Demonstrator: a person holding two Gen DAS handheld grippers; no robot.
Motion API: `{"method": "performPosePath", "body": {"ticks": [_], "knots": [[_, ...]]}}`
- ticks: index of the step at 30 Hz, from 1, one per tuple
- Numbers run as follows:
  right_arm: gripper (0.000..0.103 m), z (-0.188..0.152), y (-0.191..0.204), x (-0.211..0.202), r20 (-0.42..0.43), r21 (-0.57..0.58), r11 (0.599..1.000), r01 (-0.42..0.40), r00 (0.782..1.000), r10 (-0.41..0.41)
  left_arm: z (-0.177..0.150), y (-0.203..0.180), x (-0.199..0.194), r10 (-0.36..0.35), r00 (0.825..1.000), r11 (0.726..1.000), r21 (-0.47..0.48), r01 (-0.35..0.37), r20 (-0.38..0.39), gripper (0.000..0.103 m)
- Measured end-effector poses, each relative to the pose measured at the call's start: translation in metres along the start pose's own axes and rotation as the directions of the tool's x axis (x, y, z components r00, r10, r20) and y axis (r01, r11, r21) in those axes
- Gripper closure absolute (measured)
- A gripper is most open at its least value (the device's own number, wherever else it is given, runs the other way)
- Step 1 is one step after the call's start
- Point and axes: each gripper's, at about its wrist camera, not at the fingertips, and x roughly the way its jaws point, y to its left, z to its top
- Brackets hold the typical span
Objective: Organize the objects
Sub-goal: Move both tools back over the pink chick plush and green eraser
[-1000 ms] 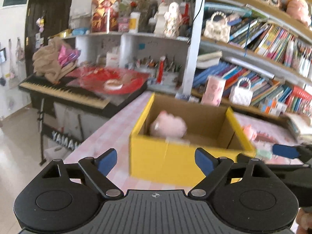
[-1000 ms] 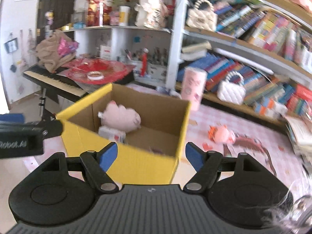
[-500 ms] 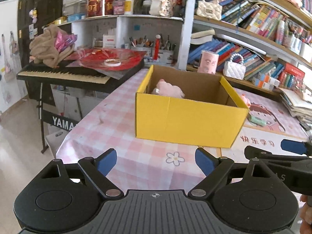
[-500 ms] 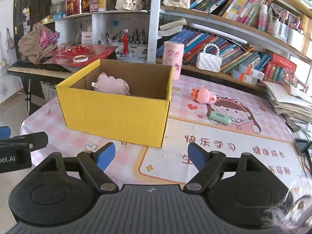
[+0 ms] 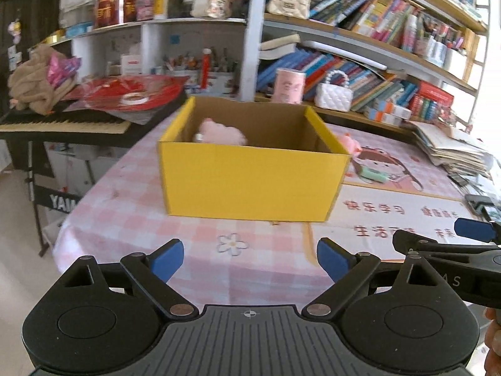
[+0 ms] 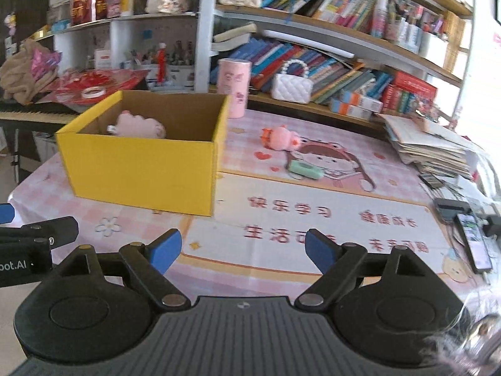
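Right wrist view: both tools gape wide, empty, before the yellow box [image 6: 141, 172] holding a pink plush [image 6: 139, 125].

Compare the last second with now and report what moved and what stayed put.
Both grippers, left and right, pulled back from the yellow box, which now looks smaller and farther off. Neither took hold of anything; both stayed open and empty. The pink plush stayed in the box, and the small pink toy and green item stayed on the mat.
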Motion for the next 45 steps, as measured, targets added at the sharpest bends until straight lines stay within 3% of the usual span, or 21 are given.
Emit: {"method": "performPosePath", "body": {"ticks": [13, 26, 38, 45], "knots": [[0.017, -0.011, -0.065, 0.009, -0.042, 0.096, 0.987, 0.130, 0.991, -0.126, 0.009, -0.065, 0.031, -0.121, 0.992, 0.988, 0.096, 0.125, -0.038, 0.009], [0.017, 0.017, -0.129, 0.064, -0.058, 0.103, 0.990, 0.095, 0.994, -0.089, 0.034, -0.123, 0.069, -0.101, 0.995, 0.989, 0.105, 0.104, -0.026, 0.009], [0.017, 0.045, -0.213, 0.118, -0.051, 0.128, 0.988, 0.085, 0.996, -0.079, 0.048, -0.193, 0.130, -0.078, 0.994, 0.992, 0.091, 0.085, -0.079, 0.009], [0.017, 0.058, -0.250, 0.150, -0.051, 0.123, 0.991, 0.057, 0.997, -0.051, 0.062, -0.225, 0.174, -0.062, 0.996, 0.993, 0.092, 0.068, -0.067, 0.011]]}}
